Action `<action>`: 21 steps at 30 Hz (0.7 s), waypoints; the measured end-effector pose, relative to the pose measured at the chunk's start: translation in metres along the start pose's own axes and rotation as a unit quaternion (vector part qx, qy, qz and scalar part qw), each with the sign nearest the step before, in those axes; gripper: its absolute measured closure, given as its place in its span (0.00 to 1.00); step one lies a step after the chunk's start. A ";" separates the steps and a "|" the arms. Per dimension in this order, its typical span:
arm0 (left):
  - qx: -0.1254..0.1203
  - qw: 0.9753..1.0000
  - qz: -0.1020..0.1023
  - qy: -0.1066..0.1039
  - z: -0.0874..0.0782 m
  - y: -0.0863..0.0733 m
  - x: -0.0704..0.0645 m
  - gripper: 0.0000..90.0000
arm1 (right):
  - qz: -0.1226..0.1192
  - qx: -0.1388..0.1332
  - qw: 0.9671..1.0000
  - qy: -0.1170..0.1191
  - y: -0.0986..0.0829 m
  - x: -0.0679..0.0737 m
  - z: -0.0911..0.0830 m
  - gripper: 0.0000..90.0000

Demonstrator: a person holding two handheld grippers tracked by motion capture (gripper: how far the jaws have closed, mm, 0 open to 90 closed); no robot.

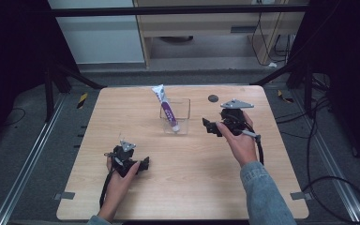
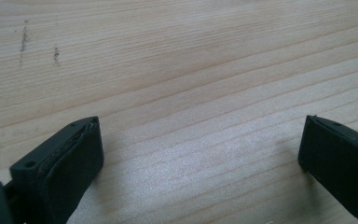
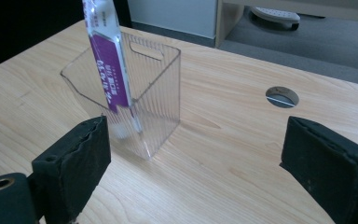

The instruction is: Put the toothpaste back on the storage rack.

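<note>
Standing cap-down in a clear plastic box [image 1: 176, 115], a white and purple tube [image 1: 166, 106] leans toward 11 o'clock so that its flat crimped end rises well above the box's rim; the box sits on the wooden table [image 1: 183, 187] a little toward 12 o'clock from the table's middle. In the right gripper view the box [image 3: 158, 93] shows ribbed see-through walls and a slot handle cut near its top edge, and the tube [image 3: 107, 60] rests against the near-left part of its inside. At 3 o'clock from the box, near but not touching it, the right gripper [image 1: 211, 125] is held in the person's right hand [image 1: 240, 143], its jaws pointing toward the box; in its own view the jaws stand wide apart with nothing between them, the box ahead of the left one. A round hole in the tabletop [image 1: 213, 98] lies at 1 o'clock from the box, beside the right gripper's grey plate. Well apart from the box, at 7 o'clock, the left gripper [image 1: 144, 164] is held low over the table by the left hand [image 1: 121, 180], jaws facing 3 o'clock; its view shows them spread wide over bare wood grain. A blue denim sleeve [image 1: 265, 197] covers the right forearm.
</note>
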State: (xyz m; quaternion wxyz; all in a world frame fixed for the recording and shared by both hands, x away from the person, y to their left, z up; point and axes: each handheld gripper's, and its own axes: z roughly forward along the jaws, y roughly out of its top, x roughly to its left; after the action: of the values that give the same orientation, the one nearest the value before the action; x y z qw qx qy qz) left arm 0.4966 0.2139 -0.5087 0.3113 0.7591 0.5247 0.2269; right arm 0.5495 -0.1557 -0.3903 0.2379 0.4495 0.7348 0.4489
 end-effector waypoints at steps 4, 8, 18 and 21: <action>0.000 1.000 0.000 0.000 0.000 0.000 0.000 0.00 | 0.007 0.004 1.000 -0.009 -0.010 -0.006 -0.003 0.12; 0.000 1.000 0.000 0.000 0.000 0.000 0.000 0.00 | 0.004 0.012 1.000 -0.018 -0.020 -0.013 -0.003 0.12; 0.000 1.000 0.000 0.000 0.000 0.000 0.000 0.00 | -0.008 0.018 0.999 -0.034 -0.038 -0.023 -0.003 0.12; 0.000 1.000 0.000 0.000 0.000 0.000 0.000 0.00 | -0.008 0.020 0.999 -0.036 -0.043 -0.026 -0.002 0.12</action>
State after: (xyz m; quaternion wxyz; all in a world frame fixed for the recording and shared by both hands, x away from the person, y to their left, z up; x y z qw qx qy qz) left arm 0.4965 0.2139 -0.5087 0.3114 0.7589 0.5248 0.2271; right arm 0.5408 -0.1877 -0.4284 0.2588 0.4644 0.7380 0.4156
